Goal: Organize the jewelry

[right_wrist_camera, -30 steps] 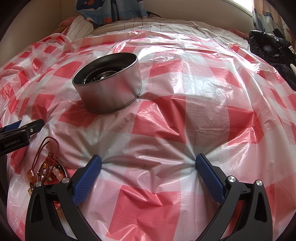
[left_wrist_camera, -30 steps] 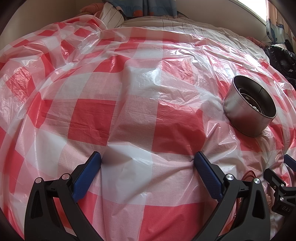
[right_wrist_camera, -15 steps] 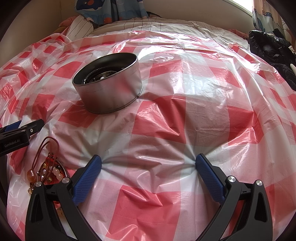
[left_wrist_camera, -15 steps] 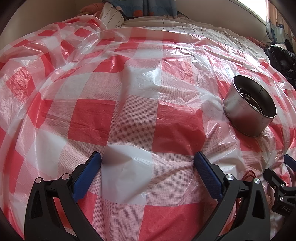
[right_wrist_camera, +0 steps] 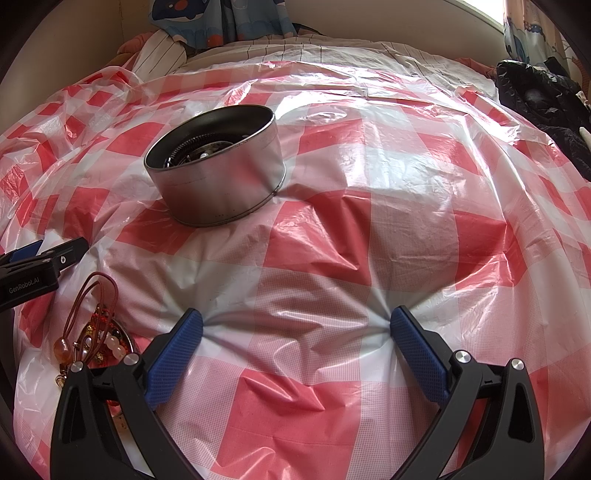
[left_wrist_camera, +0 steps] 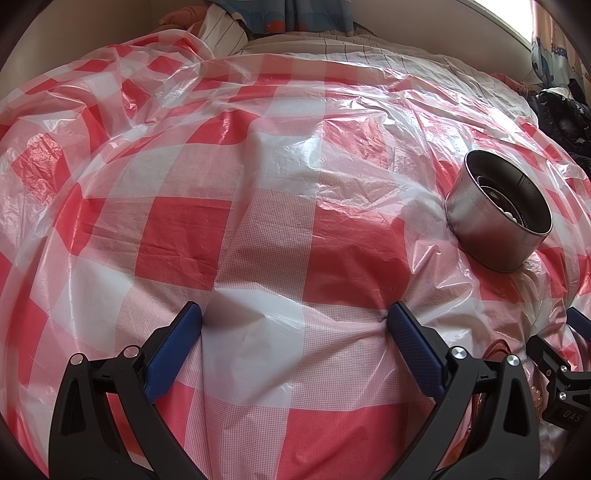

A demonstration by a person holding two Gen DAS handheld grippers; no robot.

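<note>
A round metal tin (right_wrist_camera: 218, 173) stands on the red-and-white checked plastic sheet, with jewelry lying inside it; the left wrist view has the tin (left_wrist_camera: 498, 210) at the right. A tangle of beaded cords and bracelets (right_wrist_camera: 92, 332) lies on the sheet at the lower left of the right wrist view, partly hidden behind my right gripper's left finger. My right gripper (right_wrist_camera: 295, 328) is open, its blue tips pressing into the sheet, nothing between them. My left gripper (left_wrist_camera: 293, 321) is likewise open and empty, resting on the sheet left of the tin.
The plastic sheet (left_wrist_camera: 258, 184) covers a soft bed. Dark clothing (right_wrist_camera: 543, 99) is piled at the far right. A striped pillow (right_wrist_camera: 162, 51) and a patterned curtain (right_wrist_camera: 221, 22) lie at the far end. The left gripper's body (right_wrist_camera: 33, 273) shows beside the beads.
</note>
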